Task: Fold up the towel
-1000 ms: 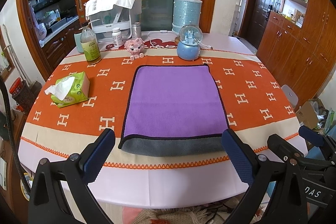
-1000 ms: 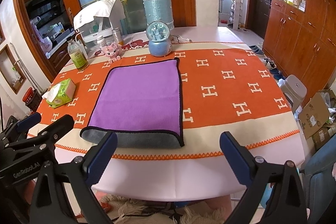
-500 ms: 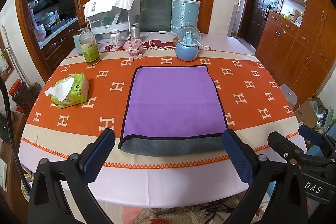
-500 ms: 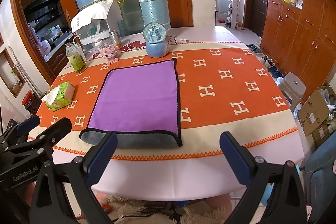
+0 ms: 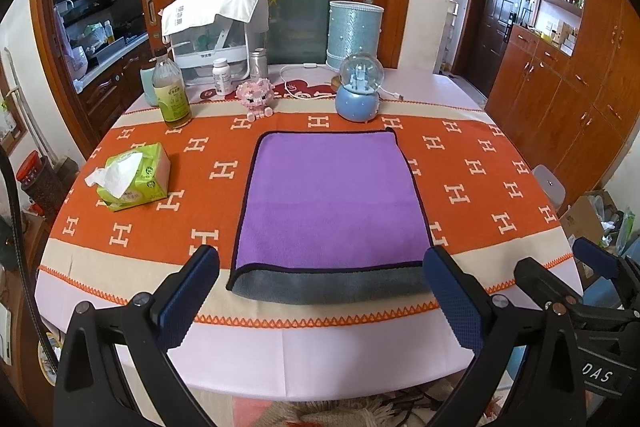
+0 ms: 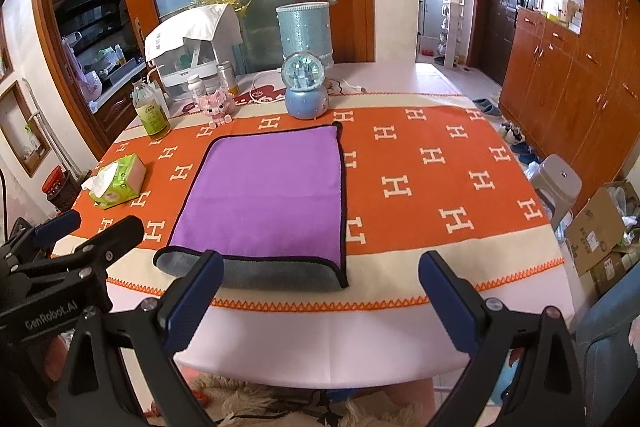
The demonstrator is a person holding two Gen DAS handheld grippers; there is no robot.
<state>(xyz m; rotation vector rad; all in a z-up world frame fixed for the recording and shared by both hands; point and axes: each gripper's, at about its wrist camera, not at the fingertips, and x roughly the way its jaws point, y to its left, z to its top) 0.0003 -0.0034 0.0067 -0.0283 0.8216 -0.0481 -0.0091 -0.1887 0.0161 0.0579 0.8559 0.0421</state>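
A purple towel (image 5: 328,199) with a black hem lies flat on the orange patterned tablecloth (image 5: 480,183). Its top layer is folded over, and a grey strip of the under layer shows along the near edge. It also shows in the right wrist view (image 6: 268,195). My left gripper (image 5: 320,299) is open and empty, held above the table's near edge in front of the towel. My right gripper (image 6: 320,303) is open and empty, to the right of the towel's near right corner. Neither touches the towel.
A green tissue pack (image 5: 134,177) lies left of the towel. A bottle (image 5: 171,95), a pink toy pig (image 5: 256,99), a blue snow globe (image 5: 358,93) and a cylinder lamp (image 5: 354,35) stand at the back. A stool (image 6: 558,183) and cardboard boxes (image 6: 600,227) stand right of the table.
Both grippers have drifted slightly, so the view shifted a little. The towel has not moved and both grippers stay open.
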